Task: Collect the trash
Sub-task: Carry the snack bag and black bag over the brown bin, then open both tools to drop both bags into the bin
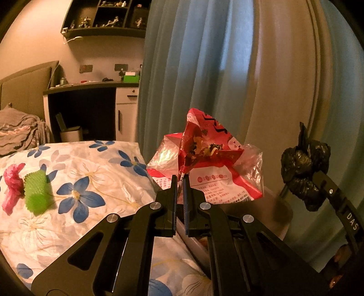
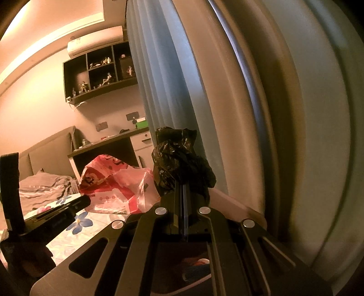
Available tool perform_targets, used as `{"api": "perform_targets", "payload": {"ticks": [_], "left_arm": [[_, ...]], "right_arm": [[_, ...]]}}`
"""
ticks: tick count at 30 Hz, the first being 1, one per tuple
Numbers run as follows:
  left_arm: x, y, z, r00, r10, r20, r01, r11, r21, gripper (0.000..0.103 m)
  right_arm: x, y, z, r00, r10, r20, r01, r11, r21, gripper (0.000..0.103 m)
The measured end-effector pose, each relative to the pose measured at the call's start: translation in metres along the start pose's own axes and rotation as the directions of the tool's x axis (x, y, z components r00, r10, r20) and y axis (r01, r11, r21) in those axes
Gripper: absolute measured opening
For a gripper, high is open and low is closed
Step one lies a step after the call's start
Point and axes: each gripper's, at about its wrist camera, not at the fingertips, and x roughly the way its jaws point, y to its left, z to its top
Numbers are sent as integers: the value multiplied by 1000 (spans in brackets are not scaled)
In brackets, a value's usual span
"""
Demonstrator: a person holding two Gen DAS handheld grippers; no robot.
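My left gripper (image 1: 181, 178) is shut on a crumpled red and white snack wrapper (image 1: 204, 159), held in the air past the edge of the bed. The same wrapper (image 2: 111, 186) shows in the right wrist view, with the left gripper (image 2: 85, 200) at its lower left. My right gripper (image 2: 182, 185) is shut on a scrunched black plastic bag (image 2: 182, 164), held up in front of the curtain. That black bag (image 1: 304, 168) appears at the right of the left wrist view. On the bed lie a green foam net (image 1: 37, 193) and a pink crumpled piece (image 1: 12, 186).
A floral bedsheet (image 1: 91, 182) covers the bed at the left. A blue-grey curtain (image 1: 193, 68) hangs close ahead. Behind the bed stand a desk (image 1: 91, 86), a white cabinet (image 1: 126, 113), a small bin (image 1: 70, 134) and a wall shelf (image 1: 107, 18) with figurines.
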Motion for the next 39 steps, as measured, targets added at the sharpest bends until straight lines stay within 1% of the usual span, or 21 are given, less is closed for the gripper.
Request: {"api": "perform_targets", "payload": {"ticks": [10, 23, 31, 35, 37, 38, 39], "left_arm": [[16, -5, -7, 1000, -5, -31, 5, 1000, 4, 4], [35, -14, -15, 997, -29, -67, 30, 999, 14, 4], [41, -20, -19, 995, -63, -72, 65, 998, 24, 5], [41, -21, -21, 993, -101, -66, 102, 995, 17, 5], [40, -21, -21, 991, -120, -66, 121, 993, 13, 6], [39, -20, -21, 989, -129, -67, 130, 991, 11, 8], [40, -20, -22, 988, -137, -68, 138, 990, 9, 13]], "right_arm": [[11, 1, -1, 1000, -13, -17, 13, 1000, 3, 2], [20, -1, -4, 999, -15, -32, 15, 1000, 2, 2], [25, -1, -5, 999, -8, -47, 8, 1000, 3, 2], [26, 1, -5, 999, -4, -50, 4, 1000, 4, 3], [27, 0, -5, 999, -4, -50, 4, 1000, 5, 5], [27, 0, -5, 999, -3, -51, 3, 1000, 5, 5], [27, 0, -5, 999, -3, -50, 3, 1000, 6, 6]]}}
